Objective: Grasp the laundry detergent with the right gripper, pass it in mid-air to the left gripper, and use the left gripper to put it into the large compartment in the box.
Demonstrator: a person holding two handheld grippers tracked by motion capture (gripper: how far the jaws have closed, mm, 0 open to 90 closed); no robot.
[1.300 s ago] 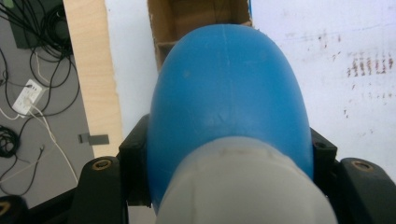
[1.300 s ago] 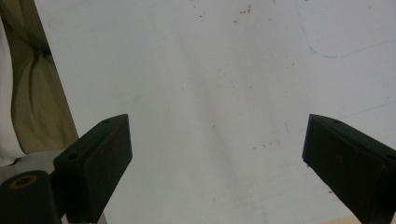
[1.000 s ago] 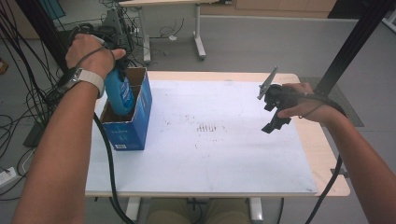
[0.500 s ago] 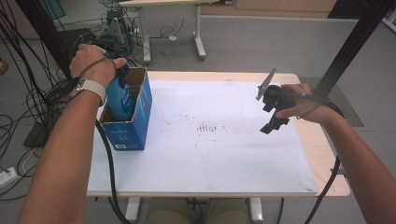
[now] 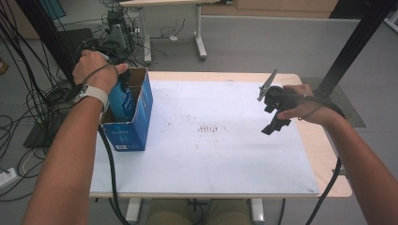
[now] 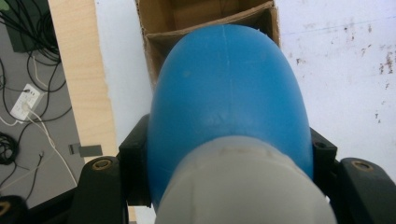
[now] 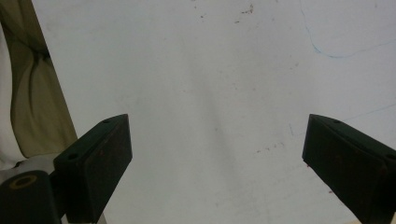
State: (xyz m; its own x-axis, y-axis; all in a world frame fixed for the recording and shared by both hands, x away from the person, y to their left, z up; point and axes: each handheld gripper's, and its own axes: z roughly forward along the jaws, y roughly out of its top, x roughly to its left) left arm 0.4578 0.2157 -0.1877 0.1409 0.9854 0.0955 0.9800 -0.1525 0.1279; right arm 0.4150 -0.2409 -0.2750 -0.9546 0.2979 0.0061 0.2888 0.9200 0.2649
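White table top (image 5: 225, 154), blue bottle (image 6: 229, 93) clamped between left gripper (image 6: 229, 163) fingers — over box (image 5: 136, 126)

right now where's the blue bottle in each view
High view: blue bottle at left, inside the cardboard box, under the left hand.
Left gripper view: centre, clamped between the jaws, above the box.
Right gripper view: not in it.
Shared landmark: the white table sheet.

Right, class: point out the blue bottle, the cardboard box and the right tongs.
blue bottle (image 6: 229, 93), left gripper view, on its rounded blue body.
cardboard box (image 5: 133, 131), high view, on its blue outer side wall.
right tongs (image 7: 217, 158), right gripper view, midway between the open black tips.
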